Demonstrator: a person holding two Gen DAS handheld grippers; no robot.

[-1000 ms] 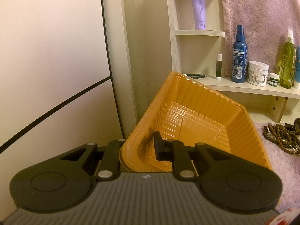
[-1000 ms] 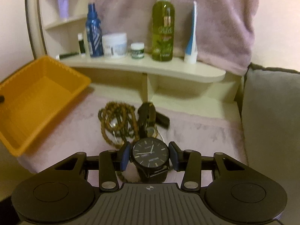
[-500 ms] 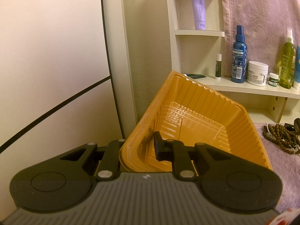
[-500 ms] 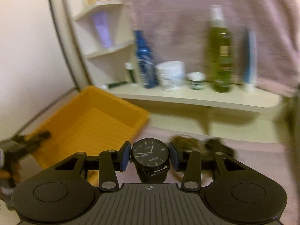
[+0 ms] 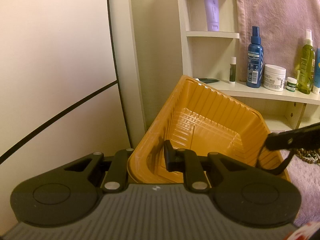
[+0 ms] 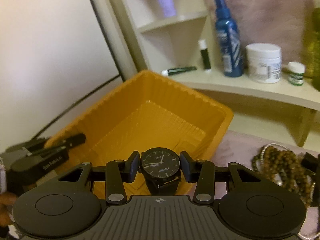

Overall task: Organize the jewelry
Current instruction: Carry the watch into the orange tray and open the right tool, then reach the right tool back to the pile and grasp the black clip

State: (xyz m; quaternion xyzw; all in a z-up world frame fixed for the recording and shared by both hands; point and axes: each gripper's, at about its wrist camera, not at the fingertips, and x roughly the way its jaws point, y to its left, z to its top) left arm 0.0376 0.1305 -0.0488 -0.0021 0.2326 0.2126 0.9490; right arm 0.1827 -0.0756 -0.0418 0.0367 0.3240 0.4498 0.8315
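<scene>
My left gripper is shut on the near wall of an orange ribbed plastic tray, one pad inside and one outside, and holds it tilted. In the right wrist view my right gripper is shut on a black watch, its blue pads pressing the case sides and the strap hanging below. The watch hangs over the near right rim of the tray. My left gripper shows at that tray's left edge. One of my right gripper's fingers reaches in above the tray's right rim. Brown bead strands lie to the right.
A cream shelf unit stands behind the tray with a blue spray bottle, a white cream jar, a small stick and a purple tube. A pink towel hangs behind. A pale wall panel fills the left. Pink plush cloth covers the surface.
My right gripper has swung left with the watch, from above the beads to the tray's rim, and its finger has entered the left wrist view. The left gripper and tray have stayed still.
</scene>
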